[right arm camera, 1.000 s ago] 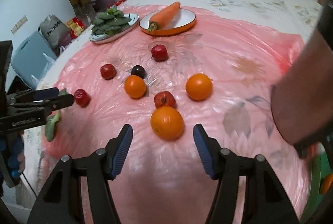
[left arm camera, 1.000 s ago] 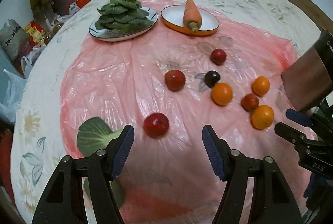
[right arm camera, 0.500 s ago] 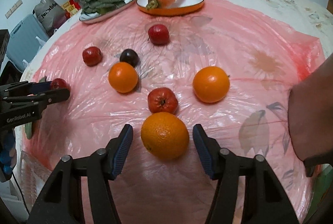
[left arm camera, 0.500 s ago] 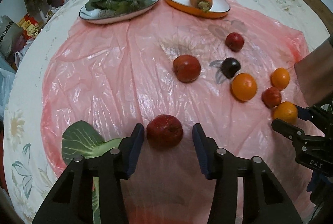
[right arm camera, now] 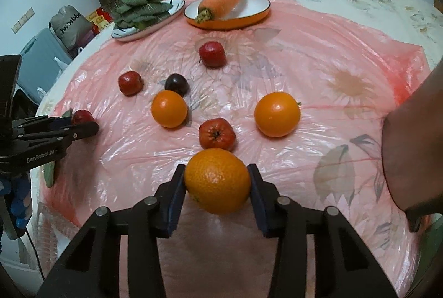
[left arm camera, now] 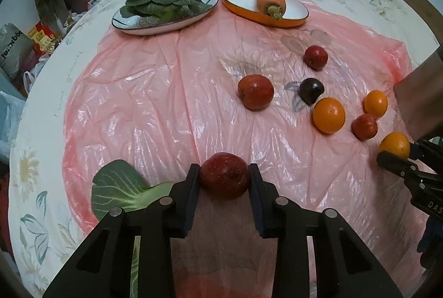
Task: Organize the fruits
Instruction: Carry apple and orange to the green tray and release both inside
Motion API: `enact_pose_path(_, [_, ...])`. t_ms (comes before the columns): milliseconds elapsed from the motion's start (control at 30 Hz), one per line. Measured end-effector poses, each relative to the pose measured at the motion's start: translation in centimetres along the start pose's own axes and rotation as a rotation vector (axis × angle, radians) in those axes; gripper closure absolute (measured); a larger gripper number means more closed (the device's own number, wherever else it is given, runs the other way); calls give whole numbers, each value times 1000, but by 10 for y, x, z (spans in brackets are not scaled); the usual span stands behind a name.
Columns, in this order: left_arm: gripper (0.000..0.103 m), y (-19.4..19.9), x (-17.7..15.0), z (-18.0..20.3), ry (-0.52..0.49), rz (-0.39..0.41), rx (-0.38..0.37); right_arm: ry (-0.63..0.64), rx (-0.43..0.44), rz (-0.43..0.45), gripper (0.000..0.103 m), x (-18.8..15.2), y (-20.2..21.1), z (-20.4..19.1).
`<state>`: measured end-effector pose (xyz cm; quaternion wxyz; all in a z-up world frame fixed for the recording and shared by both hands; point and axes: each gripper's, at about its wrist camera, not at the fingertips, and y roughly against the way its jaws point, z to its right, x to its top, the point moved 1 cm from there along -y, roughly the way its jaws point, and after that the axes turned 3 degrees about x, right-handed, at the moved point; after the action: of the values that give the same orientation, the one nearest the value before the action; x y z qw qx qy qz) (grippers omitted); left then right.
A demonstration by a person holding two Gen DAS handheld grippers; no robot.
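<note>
A red apple (left arm camera: 224,179) is clamped between the two pads of the left gripper (left arm camera: 224,181), whose jaws have just been closing onto it; the apple sits low on the pink plastic sheet (left arm camera: 155,93), just beside a loose green leaf (left arm camera: 121,188) at the sheet's near left edge. A large orange (right arm camera: 217,181) is pinched between the pads of the right gripper (right arm camera: 218,184), whose jaws have likewise just been closing, with both pads pressed against its sides. Whether either fruit is lifted clear of the sheet cannot be told. Just beyond the gripped orange a small red apple (right arm camera: 216,133) is seen, with a second orange (right arm camera: 169,112) to its left and a third orange (right arm camera: 277,114) to its right. Farther back a dark plum (right arm camera: 176,84), another red apple (right arm camera: 130,82) and a further red apple (right arm camera: 212,54) are scattered apart on the sheet. At the far edge a plate of leafy greens (right arm camera: 144,11) is set beside an orange-rimmed dish (right arm camera: 249,10) in which a carrot (right arm camera: 223,1) is laid. A person's bare forearm (right arm camera: 412,148) is visible at the right edge of the right wrist view.
</note>
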<state>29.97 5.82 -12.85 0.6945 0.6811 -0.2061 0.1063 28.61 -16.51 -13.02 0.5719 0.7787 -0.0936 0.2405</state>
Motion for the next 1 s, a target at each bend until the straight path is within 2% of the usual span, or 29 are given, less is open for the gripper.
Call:
enact_pose_path(233, [74,18,-6,0,10,16,4,-22,25,31,48,-10,25,0])
enact_pose_path(400, [74,37,-13,15,-14,29,-3,-67,54,42,48,-28,47,3])
enact_pose_path(633, [74,60,-26,70,-92,30,-69,-143,40,44,48,-61,84,27])
enact_pose_path(1000, [74,76,-41,182,-263,22,-188,-268,-78,57,48,-118,145,100])
